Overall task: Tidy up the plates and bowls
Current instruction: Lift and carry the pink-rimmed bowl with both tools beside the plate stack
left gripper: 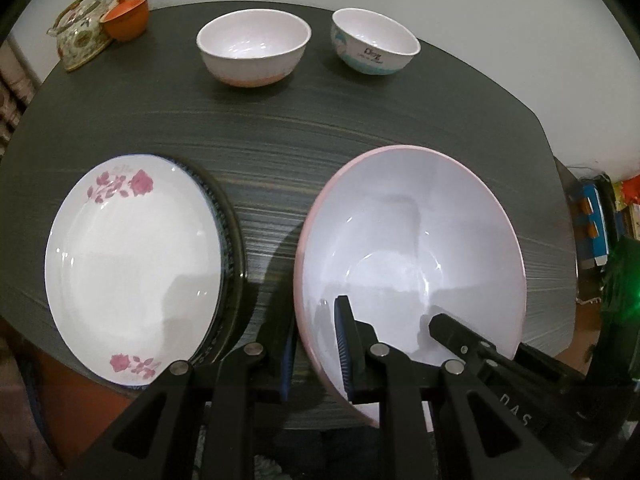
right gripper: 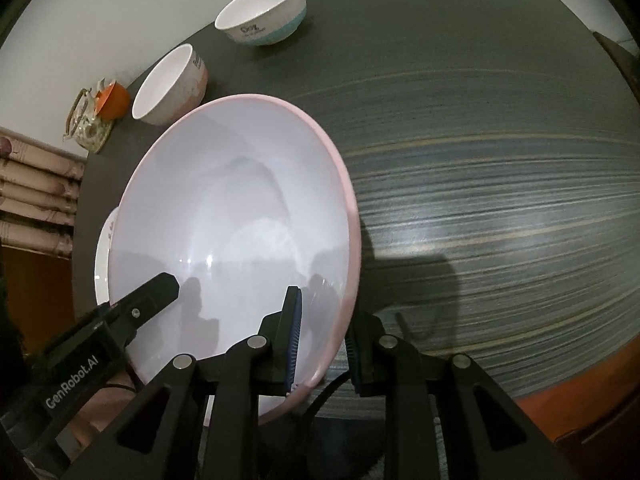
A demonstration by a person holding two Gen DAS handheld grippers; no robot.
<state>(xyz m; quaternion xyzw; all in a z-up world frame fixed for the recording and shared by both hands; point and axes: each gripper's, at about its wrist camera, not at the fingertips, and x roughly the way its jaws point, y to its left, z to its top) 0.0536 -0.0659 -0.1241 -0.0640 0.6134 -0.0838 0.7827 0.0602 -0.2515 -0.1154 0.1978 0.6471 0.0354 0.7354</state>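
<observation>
**Both grippers clamping one big bowl by its near rim**

Nearest the lenses, the large pink-rimmed bowl (left gripper: 408, 264) is sitting at the table's (left gripper: 304, 128) front edge, its near rim overhanging toward the cameras. The left gripper (left gripper: 316, 356) is pinching the bowl's near-left rim, one finger inside and one outside the wall. The right gripper (right gripper: 324, 356) is gripping the near-right rim in the same manner, its blue-padded finger (right gripper: 294, 340) lying against the inner surface. Each is closed to just the thickness of the wall.

Just to the left, a rose-patterned plate (left gripper: 132, 272) is resting on a darker blue-edged plate (left gripper: 230, 236), close beside the bowl but apart from it. Open dark tabletop is stretching behind and to the right. Along the far edge, a pink-based bowl (left gripper: 254, 50) and a blue-banded bowl (left gripper: 374, 42) are standing apart; a floral teapot (left gripper: 80, 28) and orange cup (left gripper: 126, 18) are occupying the far-left corner
</observation>
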